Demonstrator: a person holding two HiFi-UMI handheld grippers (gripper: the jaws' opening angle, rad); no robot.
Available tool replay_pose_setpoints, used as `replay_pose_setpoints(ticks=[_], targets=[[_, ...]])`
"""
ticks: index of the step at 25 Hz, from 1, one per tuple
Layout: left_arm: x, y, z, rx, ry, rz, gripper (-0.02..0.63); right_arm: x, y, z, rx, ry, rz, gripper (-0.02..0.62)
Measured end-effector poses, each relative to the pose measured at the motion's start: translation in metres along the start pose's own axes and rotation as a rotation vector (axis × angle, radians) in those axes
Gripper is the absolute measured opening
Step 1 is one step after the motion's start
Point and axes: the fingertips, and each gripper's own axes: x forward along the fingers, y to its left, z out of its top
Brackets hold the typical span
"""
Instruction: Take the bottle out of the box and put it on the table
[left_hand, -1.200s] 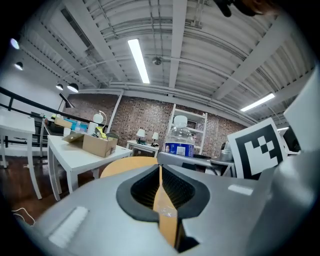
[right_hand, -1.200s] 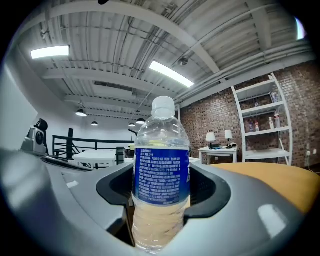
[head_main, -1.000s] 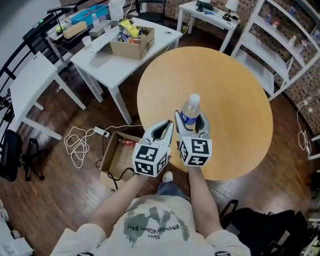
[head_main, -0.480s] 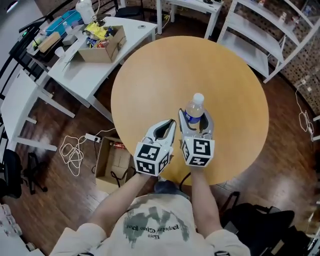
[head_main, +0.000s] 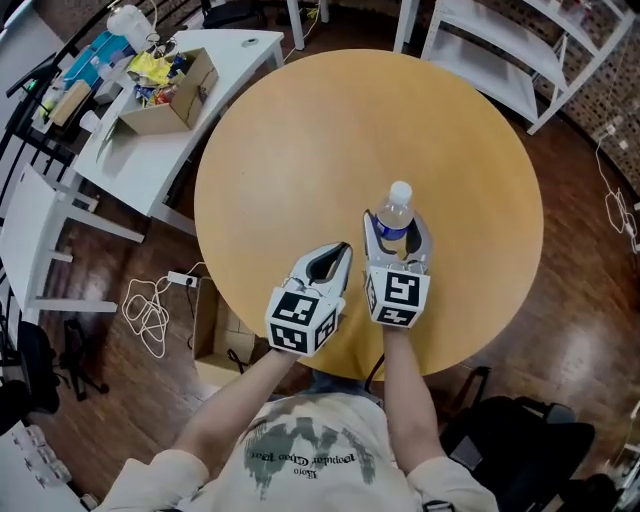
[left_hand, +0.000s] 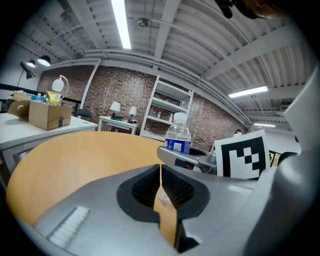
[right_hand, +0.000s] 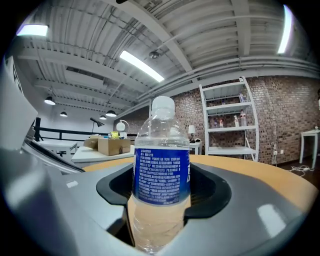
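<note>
The right gripper (head_main: 398, 238) is clamped on the bottle (head_main: 396, 210), which stands upright (white cap on top) over the near side of the round table (head_main: 300, 150). Just beside it, the left gripper (head_main: 330, 262) has its jaws pressed together, empty.

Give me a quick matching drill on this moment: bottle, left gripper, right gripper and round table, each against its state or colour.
Things:
1. bottle
2. left gripper
3. right gripper
4. round table

States:
A. light wooden top
B. jaws shut, nothing between them
C. jaws closed on the bottle
D. upright, white cap, blue label

Pairs: 1-D, 2-B, 3-C, 4-A
</note>
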Motion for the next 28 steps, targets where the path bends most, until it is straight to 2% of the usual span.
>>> replay_pose_setpoints(ticks=[11, 28], targets=[[0.020, 0.000, -0.010, -0.008, 0.040, -0.010, 0.009, -0.005, 0.004, -0.003, -0.016, -0.028, 0.009, 0.310], [-0.001, 0.003, -0.021, -0.020, 0.043, 0.001, 0.009, -0.017, 0.011, -0.017, -0.016, 0.040, -0.006, 0.342]])
